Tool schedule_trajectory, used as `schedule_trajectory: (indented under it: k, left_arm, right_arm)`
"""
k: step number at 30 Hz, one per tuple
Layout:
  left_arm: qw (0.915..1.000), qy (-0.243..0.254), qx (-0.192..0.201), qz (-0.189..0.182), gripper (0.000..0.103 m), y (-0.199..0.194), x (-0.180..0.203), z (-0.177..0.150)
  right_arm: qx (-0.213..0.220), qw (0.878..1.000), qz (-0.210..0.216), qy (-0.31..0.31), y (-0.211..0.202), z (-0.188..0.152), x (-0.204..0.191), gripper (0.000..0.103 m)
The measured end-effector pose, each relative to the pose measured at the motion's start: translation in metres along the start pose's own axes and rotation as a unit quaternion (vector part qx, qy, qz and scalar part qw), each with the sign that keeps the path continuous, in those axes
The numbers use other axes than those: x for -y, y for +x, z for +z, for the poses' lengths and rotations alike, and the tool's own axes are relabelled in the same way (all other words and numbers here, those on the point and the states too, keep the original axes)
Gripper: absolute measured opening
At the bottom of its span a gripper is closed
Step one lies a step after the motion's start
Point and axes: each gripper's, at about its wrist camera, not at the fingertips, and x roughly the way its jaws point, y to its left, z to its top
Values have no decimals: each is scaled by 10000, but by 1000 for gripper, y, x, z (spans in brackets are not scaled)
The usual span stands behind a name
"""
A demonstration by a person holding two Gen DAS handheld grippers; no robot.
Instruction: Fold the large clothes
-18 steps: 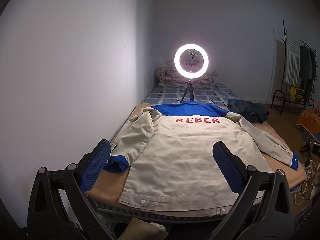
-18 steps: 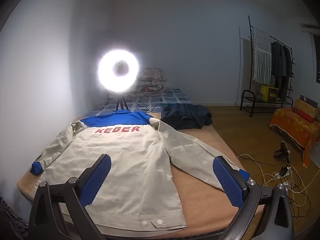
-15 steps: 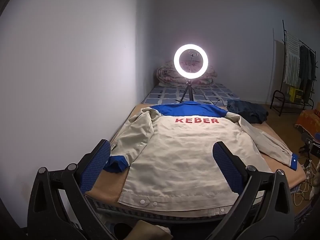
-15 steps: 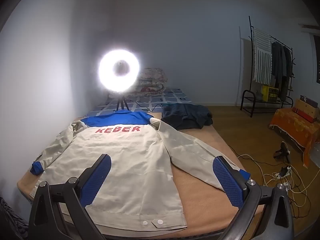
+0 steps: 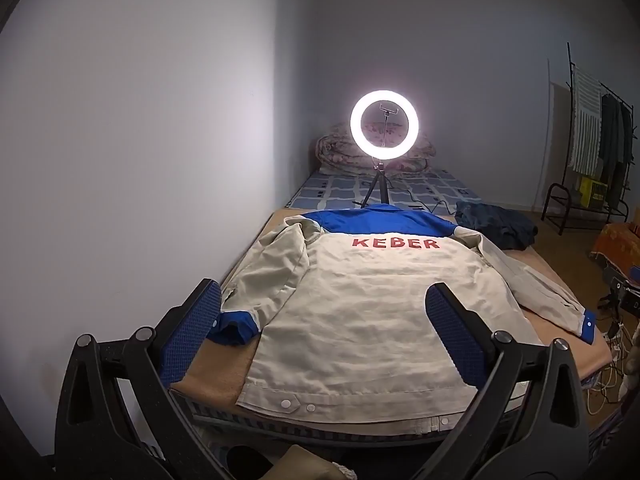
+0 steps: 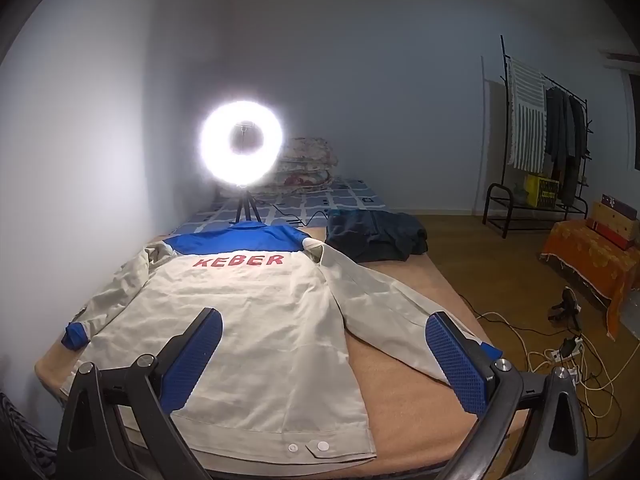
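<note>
The beige jacket [image 5: 360,304] with a blue yoke and red lettering lay spread flat, back up, on the bed [image 6: 404,392], its sleeves out to either side. The left gripper [image 5: 324,332] and the right gripper [image 6: 324,356] hung released above the jacket's hem, nothing between their blue pads. Beyond the jacket's collar stood a lit ring light [image 5: 384,126], and beside that collar lay a dark garment [image 6: 376,236].
</note>
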Motion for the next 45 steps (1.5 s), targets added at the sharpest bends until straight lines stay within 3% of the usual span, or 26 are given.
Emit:
schedule_trajectory:
  k: [45]
  left_arm:
    - [9999, -31, 79, 79, 103, -7, -4, 9]
  right_arm:
    - [82, 9999, 46, -39, -3, 3, -2, 103]
